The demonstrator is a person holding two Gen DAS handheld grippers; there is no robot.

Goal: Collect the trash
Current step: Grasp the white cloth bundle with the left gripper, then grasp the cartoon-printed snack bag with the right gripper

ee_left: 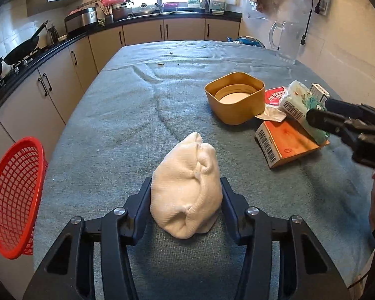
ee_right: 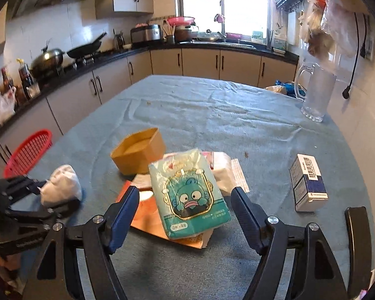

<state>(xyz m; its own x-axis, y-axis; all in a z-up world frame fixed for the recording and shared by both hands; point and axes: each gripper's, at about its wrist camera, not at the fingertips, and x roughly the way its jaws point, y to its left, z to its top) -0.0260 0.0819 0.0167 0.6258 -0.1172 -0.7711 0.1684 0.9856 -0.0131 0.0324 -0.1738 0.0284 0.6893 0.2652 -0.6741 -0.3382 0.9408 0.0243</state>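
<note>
The tablecloth [ee_left: 127,115] is a dull blue-grey weave, creased, with a few dark specks toward the top of the frame. On it sits a crumpled wad of cream-white cloth [ee_left: 187,195]. The square tub [ee_left: 235,97] is mustard tan with a paler disc inside. At the left edge hangs a bright red mesh basket [ee_left: 15,195]. The tissue pack [ee_right: 190,197] is mint green and teal, printed with a blue cartoon fish face inside a gold border. Under it lies an orange box [ee_left: 287,145] with a white barcode panel. At the right of the right wrist view stands a white and navy carton [ee_right: 308,182] with a barcode. Both grippers are black.
</note>
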